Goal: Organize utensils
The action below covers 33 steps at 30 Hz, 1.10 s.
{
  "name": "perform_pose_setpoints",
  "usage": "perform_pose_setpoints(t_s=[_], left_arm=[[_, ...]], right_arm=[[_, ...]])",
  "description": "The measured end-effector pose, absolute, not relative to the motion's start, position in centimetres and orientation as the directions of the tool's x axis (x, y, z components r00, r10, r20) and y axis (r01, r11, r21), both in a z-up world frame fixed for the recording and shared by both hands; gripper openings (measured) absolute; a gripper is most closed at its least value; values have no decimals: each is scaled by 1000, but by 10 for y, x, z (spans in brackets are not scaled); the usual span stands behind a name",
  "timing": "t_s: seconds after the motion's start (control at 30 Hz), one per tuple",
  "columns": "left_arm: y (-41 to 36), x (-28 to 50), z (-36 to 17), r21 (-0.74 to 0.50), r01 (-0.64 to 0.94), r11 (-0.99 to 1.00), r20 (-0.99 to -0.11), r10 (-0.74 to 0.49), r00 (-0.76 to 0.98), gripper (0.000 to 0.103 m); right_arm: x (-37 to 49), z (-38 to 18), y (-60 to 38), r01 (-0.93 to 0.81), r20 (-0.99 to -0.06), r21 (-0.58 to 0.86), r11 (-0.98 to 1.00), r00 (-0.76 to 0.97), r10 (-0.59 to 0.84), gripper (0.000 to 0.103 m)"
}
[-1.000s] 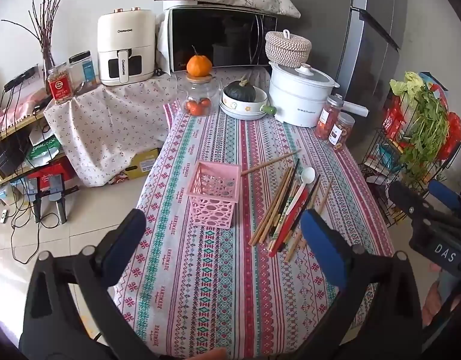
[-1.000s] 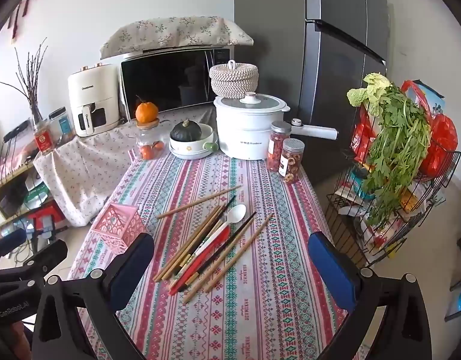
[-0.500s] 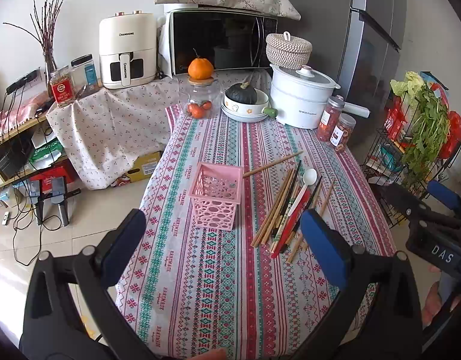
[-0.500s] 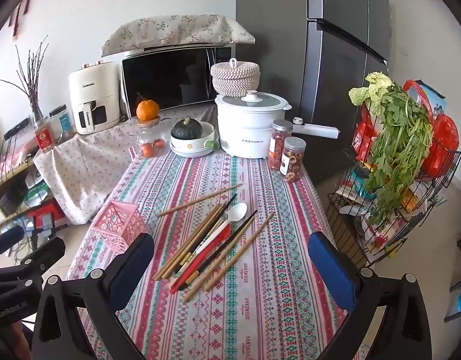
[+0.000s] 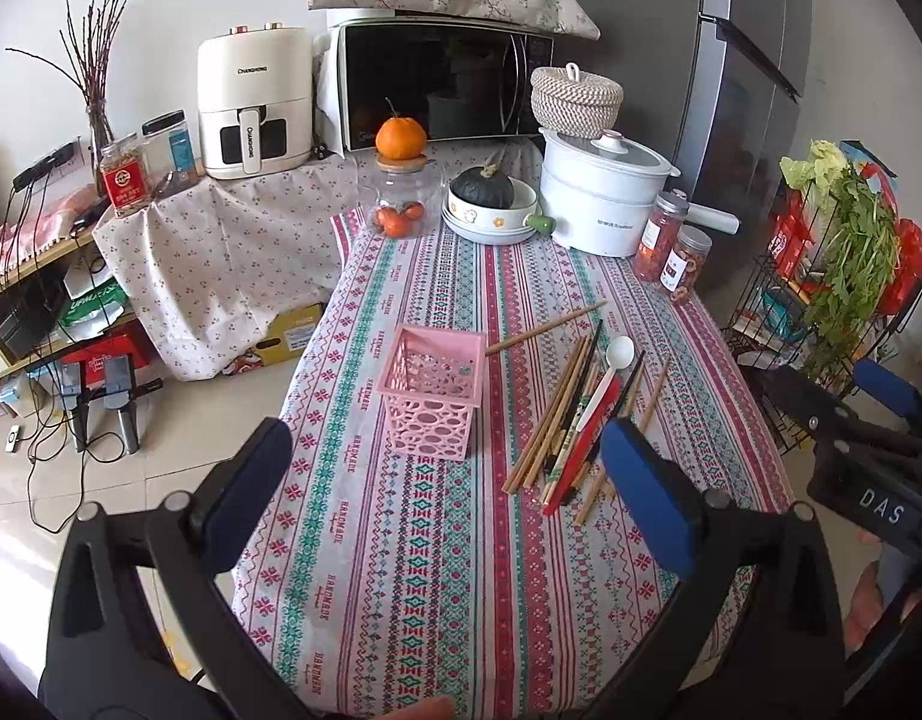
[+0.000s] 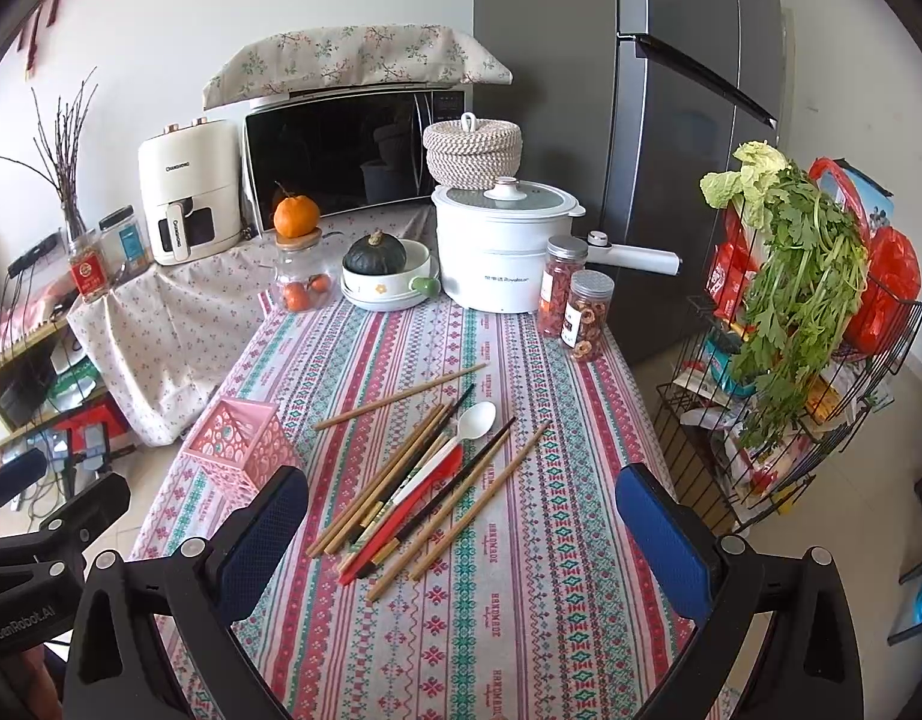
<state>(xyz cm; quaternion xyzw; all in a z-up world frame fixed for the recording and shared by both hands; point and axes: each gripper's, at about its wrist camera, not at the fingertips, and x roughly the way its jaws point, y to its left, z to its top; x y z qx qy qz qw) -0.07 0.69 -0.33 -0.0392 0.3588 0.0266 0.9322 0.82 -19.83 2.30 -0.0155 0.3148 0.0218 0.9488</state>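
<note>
A pink openwork basket (image 5: 434,387) stands upright on the patterned tablecloth, left of a loose pile of chopsticks (image 5: 554,414), a white spoon (image 5: 618,354) and a red utensil (image 5: 584,447). One chopstick (image 5: 545,329) lies apart behind the pile. My left gripper (image 5: 446,498) is open and empty, above the table's near part. My right gripper (image 6: 461,525) is open and empty, hovering near the front of the pile (image 6: 425,480). The basket also shows in the right wrist view (image 6: 239,441), as does the spoon (image 6: 476,420).
At the table's far end stand a glass jar with an orange on top (image 5: 401,198), a bowl with a squash (image 5: 488,210), a white cooker (image 5: 605,198) and two snack jars (image 5: 671,246). A wire rack with greens (image 6: 797,330) stands right of the table.
Both grippers have drifted slightly back and up, so the table looks a little farther. Nothing on the table has moved.
</note>
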Motion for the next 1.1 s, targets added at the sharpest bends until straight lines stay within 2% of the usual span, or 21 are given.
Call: perform_pose_setpoints(t_s=[1.1], left_arm=[[6, -1, -3, -50, -75, 996, -669, 23, 743, 102]], right_arm=[[8, 20, -196, -54, -601, -17, 998, 798, 33, 103]])
